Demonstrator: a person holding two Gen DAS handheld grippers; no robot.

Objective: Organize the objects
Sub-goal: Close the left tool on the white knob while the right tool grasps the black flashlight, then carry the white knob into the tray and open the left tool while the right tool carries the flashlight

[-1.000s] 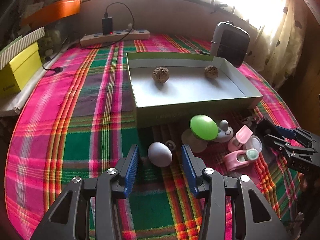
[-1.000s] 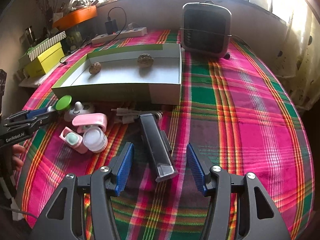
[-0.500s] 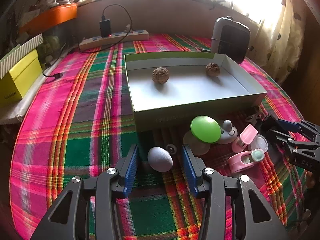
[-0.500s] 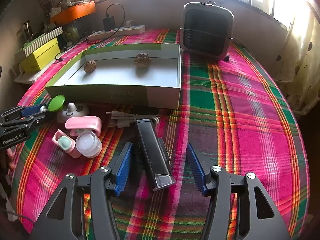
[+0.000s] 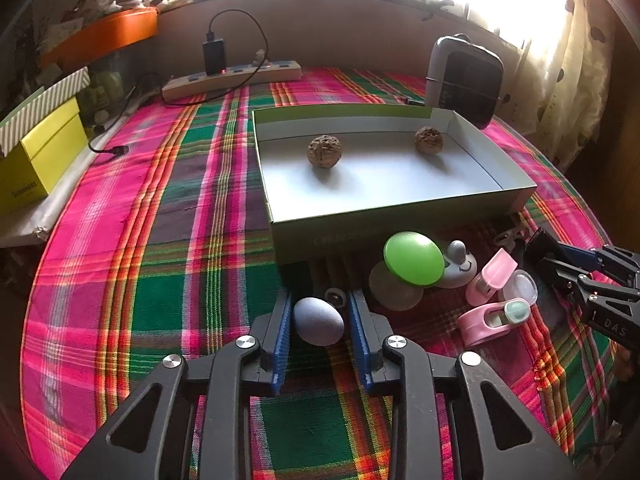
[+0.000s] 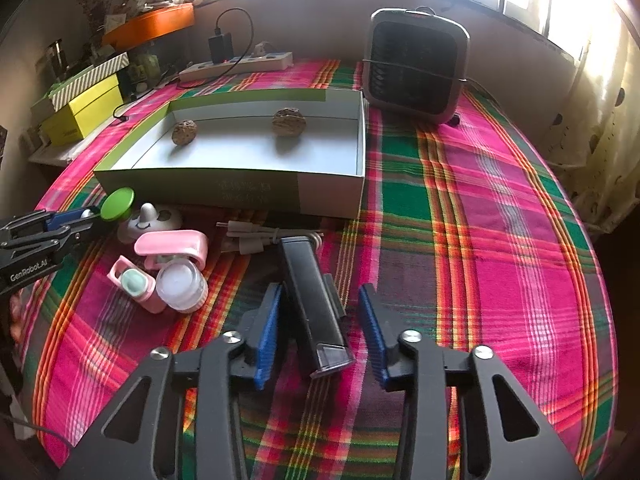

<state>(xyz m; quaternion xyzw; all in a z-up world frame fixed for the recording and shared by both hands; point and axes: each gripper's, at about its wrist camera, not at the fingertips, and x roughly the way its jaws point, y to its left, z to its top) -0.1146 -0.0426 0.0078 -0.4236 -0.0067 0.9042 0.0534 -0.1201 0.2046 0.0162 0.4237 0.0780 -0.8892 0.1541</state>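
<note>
**Both tongs straddle their objects on the plaid bench**

The left tongs (image 5: 319, 322) sit low over the plaid-covered bench (image 5: 160, 264) with a grey-blue egg (image 5: 319, 321) between the blue pads. The jaws stand at a moderate gap: the left pad lies at or almost at the egg's side, while a thin gap shows at the right pad, so they are not clamped on it. A small dark roller-like piece (image 5: 335, 297) lies just beyond the egg.

The right tongs (image 6: 318, 322) are spread wide around a long black bar-shaped device (image 6: 310, 300) that lies flat on the cloth, its clear-tipped end toward the camera. Space shows on both sides of it, more on the right.

Ahead of both stands a shallow green-and-white box (image 5: 394, 216), open on top, with two walnuts (image 5: 324, 152) (image 5: 429, 141) resting well apart on its white floor. Against the box's near wall is a cluster of small items: a green-capped round piece (image 5: 414, 259), a grey smiley-faced knob (image 5: 460, 266), pink contact-lens style cases (image 5: 486, 318), a clear screw-top jar (image 6: 182, 285) and a bundled white cable (image 6: 256, 238).

Farther back, a small dark heater or fan (image 6: 416, 66) stands near the box's far corner, a power strip (image 5: 232, 78) with a plugged charger lies along the wall, and a yellow box (image 5: 38, 160) sits off the bench edge.
</note>
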